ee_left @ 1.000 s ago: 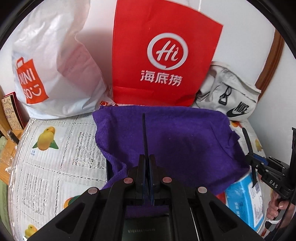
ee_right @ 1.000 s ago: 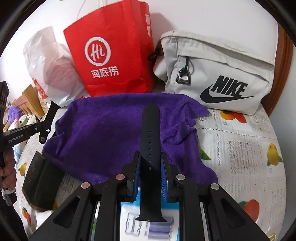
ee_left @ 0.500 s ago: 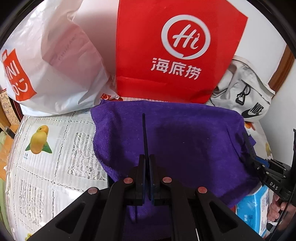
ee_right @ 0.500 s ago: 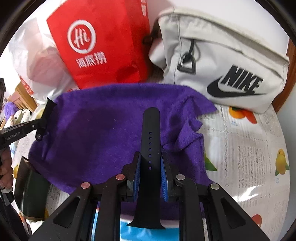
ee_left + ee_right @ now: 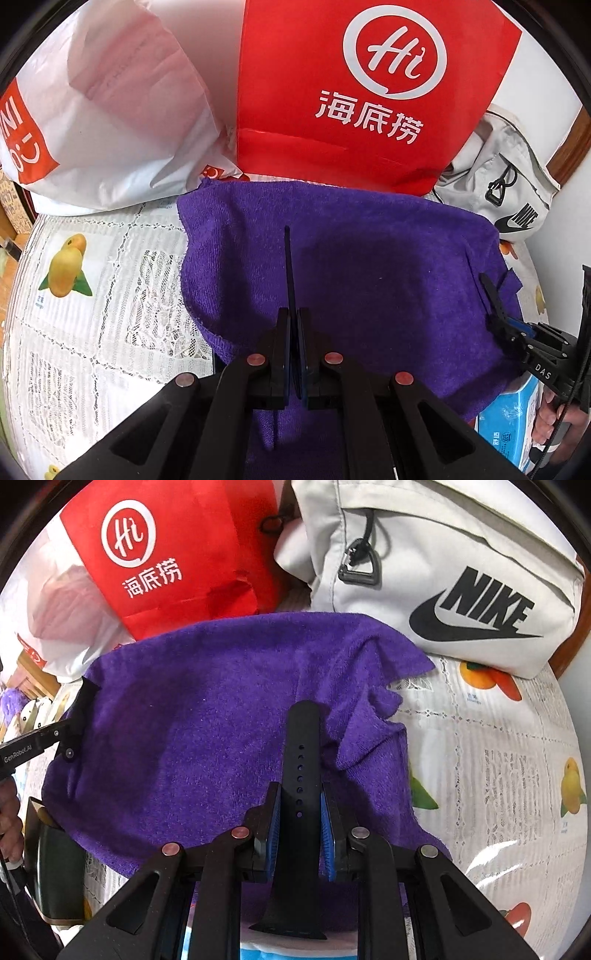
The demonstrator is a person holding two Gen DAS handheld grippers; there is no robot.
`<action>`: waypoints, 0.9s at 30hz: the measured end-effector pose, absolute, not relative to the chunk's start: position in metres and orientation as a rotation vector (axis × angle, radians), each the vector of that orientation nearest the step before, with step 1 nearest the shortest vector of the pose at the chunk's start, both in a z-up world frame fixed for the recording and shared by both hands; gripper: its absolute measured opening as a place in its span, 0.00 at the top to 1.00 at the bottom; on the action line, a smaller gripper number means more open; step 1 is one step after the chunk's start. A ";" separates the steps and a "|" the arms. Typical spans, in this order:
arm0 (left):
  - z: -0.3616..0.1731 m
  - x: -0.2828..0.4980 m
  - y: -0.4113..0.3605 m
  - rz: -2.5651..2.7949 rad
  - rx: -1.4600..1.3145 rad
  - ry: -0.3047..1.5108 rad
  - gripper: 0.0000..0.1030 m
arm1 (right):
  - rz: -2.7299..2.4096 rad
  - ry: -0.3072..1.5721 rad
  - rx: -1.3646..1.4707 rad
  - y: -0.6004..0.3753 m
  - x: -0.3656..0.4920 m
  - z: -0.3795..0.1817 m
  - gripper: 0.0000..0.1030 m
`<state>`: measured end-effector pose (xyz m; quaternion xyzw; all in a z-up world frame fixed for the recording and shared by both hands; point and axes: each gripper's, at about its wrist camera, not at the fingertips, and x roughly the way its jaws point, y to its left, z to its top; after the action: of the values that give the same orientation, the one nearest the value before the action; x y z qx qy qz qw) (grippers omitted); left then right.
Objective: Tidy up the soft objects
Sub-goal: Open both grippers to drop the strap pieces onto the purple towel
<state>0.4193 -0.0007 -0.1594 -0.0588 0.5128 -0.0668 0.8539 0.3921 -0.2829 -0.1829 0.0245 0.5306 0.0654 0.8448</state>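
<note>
- Purple towel [image 5: 369, 280] lies spread on the lace tablecloth [image 5: 92, 314], in front of the red paper bag [image 5: 369, 92] and grey Nike bag [image 5: 461, 572].
- Left gripper [image 5: 293, 325] is clenched on a thin black strap [image 5: 287, 258], seen edge-on.
- Right gripper [image 5: 299, 812] grasps a black watch band [image 5: 301, 746] by its edges, above the towel.

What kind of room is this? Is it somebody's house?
Probably a home. A table has a lacy cloth printed with fruit. A red paper shopping bag, a white plastic bag and a grey sports bag lean against the wall, and a purple towel lies in front.
</note>
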 end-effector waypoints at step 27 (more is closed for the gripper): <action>-0.139 0.402 0.013 -0.120 -0.140 1.058 0.61 | 0.119 1.060 0.053 -0.284 0.387 -0.166 0.51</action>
<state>0.4022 0.0128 -0.1393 -0.0666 0.5038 -0.0572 0.8593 0.3866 -0.2835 -0.1659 0.0251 0.5050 0.0565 0.8609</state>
